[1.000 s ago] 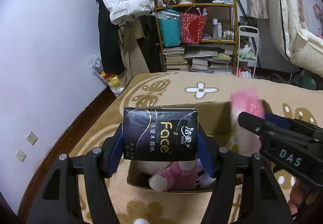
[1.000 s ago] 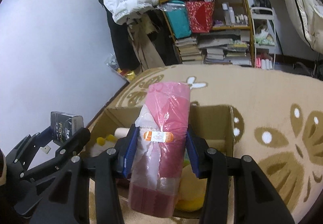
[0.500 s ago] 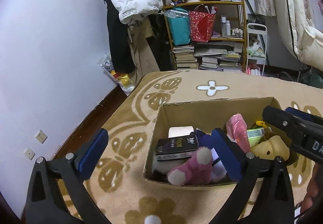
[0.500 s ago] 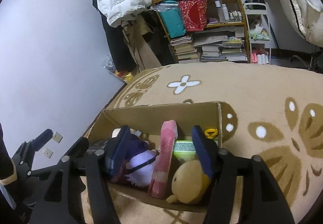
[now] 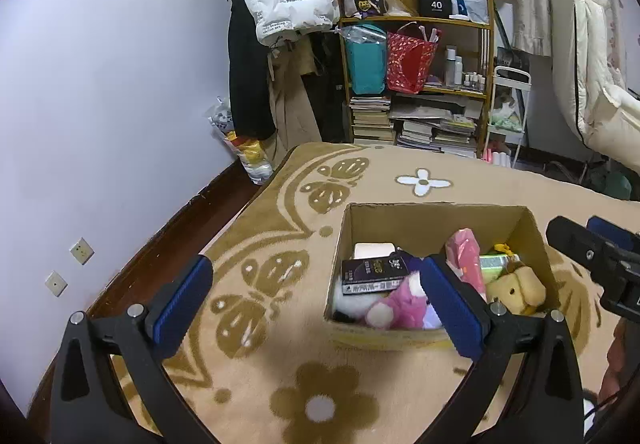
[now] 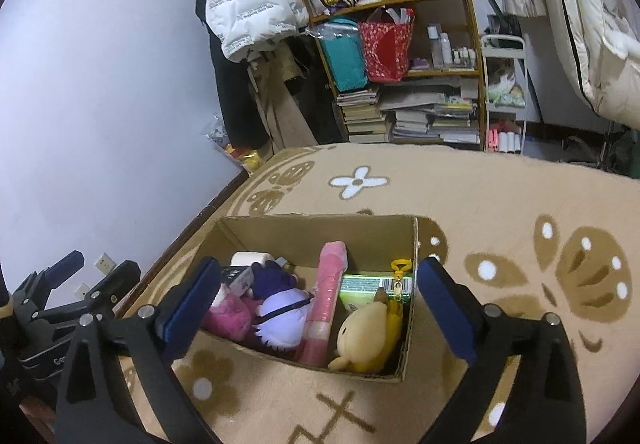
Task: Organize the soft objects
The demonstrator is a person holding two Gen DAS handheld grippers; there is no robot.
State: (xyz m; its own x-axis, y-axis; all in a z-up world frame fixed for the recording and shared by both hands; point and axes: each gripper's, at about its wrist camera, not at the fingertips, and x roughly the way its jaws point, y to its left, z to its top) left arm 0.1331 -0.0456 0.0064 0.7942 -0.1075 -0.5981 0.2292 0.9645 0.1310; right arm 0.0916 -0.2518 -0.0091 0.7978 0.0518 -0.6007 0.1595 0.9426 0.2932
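Where cardboard box (image 5: 436,220) sits, patterned rug (image 5: 280,364) spreads; bookshelf (image 5: 420,84) beyond.

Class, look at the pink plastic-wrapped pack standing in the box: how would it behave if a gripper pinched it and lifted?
The pink pack would probably squash under the pads, since it looks soft. Its glossy wrap may be slippery. Standing on end and leaning among the plush toys, it seems apt to tip once they shift.

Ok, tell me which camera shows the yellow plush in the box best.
The right wrist view: the yellow plush lies near and whole in the cardboard box, beside the pink pack. In the left wrist view the plush sits smaller, near the box's right wall.
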